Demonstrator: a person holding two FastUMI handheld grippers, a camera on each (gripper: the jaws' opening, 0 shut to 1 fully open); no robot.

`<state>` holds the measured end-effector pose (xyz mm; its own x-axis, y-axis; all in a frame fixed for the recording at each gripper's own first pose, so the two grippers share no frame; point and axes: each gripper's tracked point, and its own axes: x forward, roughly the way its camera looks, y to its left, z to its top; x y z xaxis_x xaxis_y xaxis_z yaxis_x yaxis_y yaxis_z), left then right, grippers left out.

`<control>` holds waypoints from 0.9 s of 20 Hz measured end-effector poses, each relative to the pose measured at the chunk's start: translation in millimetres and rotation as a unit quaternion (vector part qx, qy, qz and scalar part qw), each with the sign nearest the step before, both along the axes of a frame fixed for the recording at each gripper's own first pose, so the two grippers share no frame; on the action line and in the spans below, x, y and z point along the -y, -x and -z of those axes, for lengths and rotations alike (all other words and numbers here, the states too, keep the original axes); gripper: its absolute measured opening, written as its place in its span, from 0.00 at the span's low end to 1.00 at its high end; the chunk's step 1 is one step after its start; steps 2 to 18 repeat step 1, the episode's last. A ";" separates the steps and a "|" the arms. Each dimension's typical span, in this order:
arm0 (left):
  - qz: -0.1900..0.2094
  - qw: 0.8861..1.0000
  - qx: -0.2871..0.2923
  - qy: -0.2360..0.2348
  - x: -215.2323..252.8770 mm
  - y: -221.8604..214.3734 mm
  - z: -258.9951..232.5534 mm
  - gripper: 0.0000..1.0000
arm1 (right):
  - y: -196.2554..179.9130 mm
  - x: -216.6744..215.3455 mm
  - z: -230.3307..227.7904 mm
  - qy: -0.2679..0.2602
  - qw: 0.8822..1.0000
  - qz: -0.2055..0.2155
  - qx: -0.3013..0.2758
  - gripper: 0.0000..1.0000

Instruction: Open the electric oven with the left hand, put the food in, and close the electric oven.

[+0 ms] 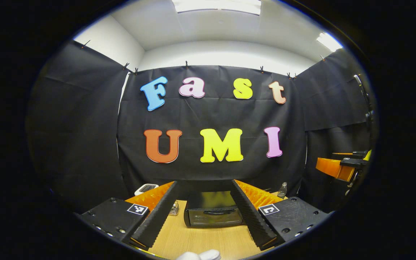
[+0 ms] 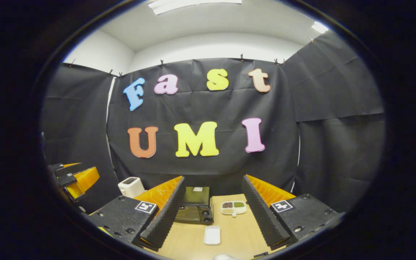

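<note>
Jaws of the left gripper (image 1: 202,216) are spread wide and empty, framing the closed electric oven (image 1: 213,213) that sits on the worktop (image 1: 200,240) straight ahead, with a small glass jar (image 1: 174,208) just left of it. To open the door well, I would bring those jaws squarely onto the handle along the door's top edge before pulling it down. Right of the oven, the white food tray (image 2: 212,235) lies between the right gripper (image 2: 211,215)'s equally spread jaws, a compartment dish (image 2: 233,207) beyond it.
</note>
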<state>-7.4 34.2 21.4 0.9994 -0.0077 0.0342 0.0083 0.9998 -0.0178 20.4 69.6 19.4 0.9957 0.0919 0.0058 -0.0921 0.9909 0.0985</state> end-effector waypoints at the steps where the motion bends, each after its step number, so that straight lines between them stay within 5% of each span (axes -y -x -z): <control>1: -0.001 1.000 0.000 -0.002 -0.8 0.8 -1.0 0.95 | 0.1 0.2 1.0 0.000 1.000 0.001 -0.002 1.00; 18: -0.001 1.000 0.000 -0.002 -0.8 0.8 -1.0 0.95 | 0.1 0.2 1.0 0.000 1.000 0.001 -0.002 1.00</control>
